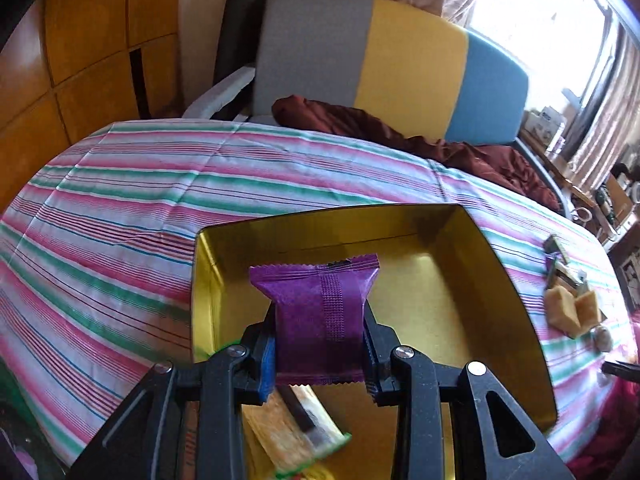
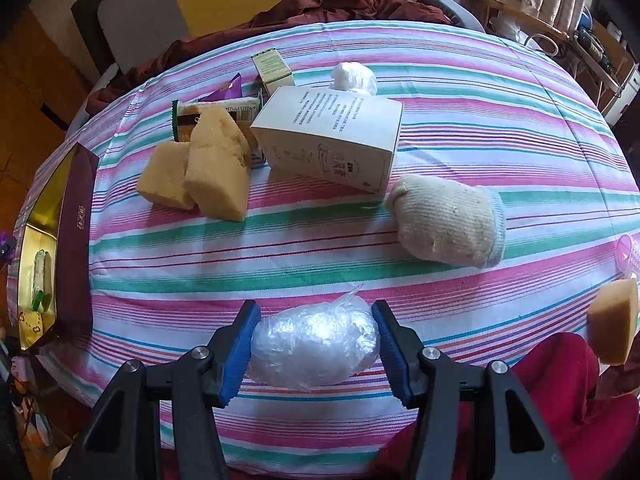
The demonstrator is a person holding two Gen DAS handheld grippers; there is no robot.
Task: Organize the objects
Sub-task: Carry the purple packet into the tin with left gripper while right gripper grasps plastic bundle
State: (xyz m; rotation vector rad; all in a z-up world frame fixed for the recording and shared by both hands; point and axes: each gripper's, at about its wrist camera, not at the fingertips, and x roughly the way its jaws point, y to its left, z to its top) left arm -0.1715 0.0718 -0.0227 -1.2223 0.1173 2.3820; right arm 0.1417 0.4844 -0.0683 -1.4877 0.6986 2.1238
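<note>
A purple snack packet point(image 1: 316, 308) hangs over the open gold-lined tin box point(image 1: 516, 304), with my left gripper point(image 1: 320, 344) shut on its sides. Below it a yellow-and-green packet point(image 1: 292, 440) lies in the box. In the right wrist view my right gripper point(image 2: 316, 350) points down at the striped tablecloth point(image 2: 280, 248), its blue pads pressing both sides of a ball of clear plastic wrap point(image 2: 312, 336). The same box point(image 2: 74, 240) stands at the far left there, with packets inside.
Farther back on the table lie two yellow sponges point(image 2: 216, 168), a white carton point(image 2: 332, 140), a sock point(image 2: 448, 220), crumpled white plastic point(image 2: 352, 76), a small green box point(image 2: 274, 68) and snack packets point(image 2: 216, 110). Another sponge point(image 2: 614, 320) and red cloth point(image 2: 560, 380) are at the right.
</note>
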